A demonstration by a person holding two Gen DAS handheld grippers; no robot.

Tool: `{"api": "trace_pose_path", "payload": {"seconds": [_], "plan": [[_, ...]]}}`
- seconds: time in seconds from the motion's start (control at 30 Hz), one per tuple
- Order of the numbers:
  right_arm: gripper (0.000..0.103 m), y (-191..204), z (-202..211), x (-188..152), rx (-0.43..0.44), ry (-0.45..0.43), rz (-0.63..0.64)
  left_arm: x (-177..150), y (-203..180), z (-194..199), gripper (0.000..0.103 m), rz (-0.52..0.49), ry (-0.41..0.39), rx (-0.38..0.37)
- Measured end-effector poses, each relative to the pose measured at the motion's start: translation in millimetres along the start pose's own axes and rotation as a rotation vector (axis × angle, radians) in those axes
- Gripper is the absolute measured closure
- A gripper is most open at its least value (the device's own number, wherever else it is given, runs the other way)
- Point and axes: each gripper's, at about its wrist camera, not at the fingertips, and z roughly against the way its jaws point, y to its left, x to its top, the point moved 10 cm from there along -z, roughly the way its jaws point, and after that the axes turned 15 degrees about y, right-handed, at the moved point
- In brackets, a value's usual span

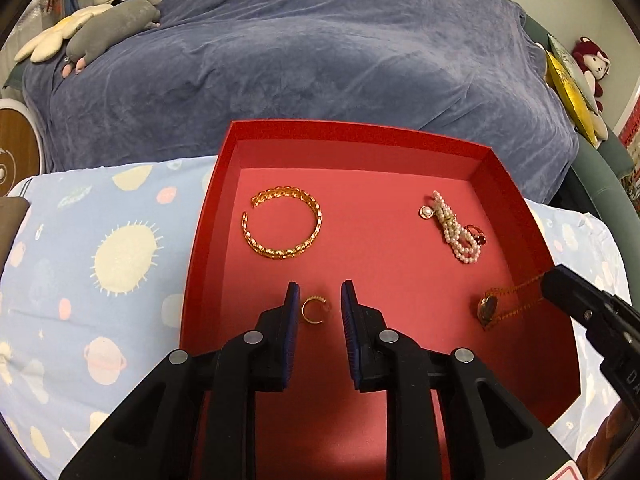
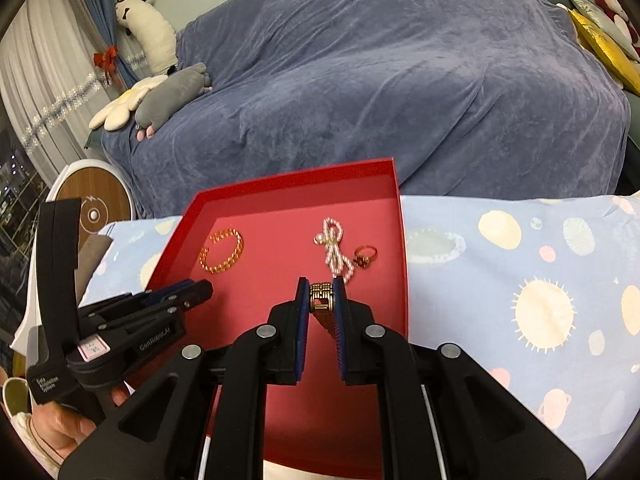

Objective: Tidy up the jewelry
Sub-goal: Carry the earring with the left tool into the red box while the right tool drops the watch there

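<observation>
A red tray (image 1: 224,184) lies on a blue space-print cloth. In it are a gold cuff bracelet (image 1: 282,221), a pearl strand (image 1: 454,232) with a red-stone ring (image 1: 476,234), and a small gold ring (image 1: 313,310). My left gripper (image 1: 320,296) is open, with the small ring lying between its fingertips. My right gripper (image 2: 321,294) is shut on a gold watch (image 2: 322,300) and holds it over the tray's right side; its face and band also show in the left wrist view (image 1: 490,307).
A sofa under a blue-grey blanket (image 1: 320,48) stands behind the tray, with plush toys (image 1: 108,28) at its left end and cushions (image 1: 572,92) at its right. A round wooden side table (image 2: 96,204) is at the far left.
</observation>
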Motion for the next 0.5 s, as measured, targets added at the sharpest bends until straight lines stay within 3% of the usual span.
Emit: {"api": "trace_pose_path", "payload": {"seconds": [0.03,0.1,0.2,0.5], "plan": [[0.092,0.3,-1.5,-6.5,-0.005,0.009,0.011,-2.6,0.7,0.4,0.060,-0.001,-0.004,0.010],[0.091,1.4,-0.6,-21.5,-0.002,0.028,0.030,-7.2,-0.2,5.0,0.049,-0.011,-0.033,0.030],[0.090,6.5,8.4,-43.4,-0.001,0.043,0.068,-16.3,-2.1,17.2,0.039,-0.039,-0.062,0.049],[0.088,14.2,61.5,-94.0,0.023,0.031,0.072,-66.5,4.2,54.1,0.034,-0.043,-0.069,0.040]]}}
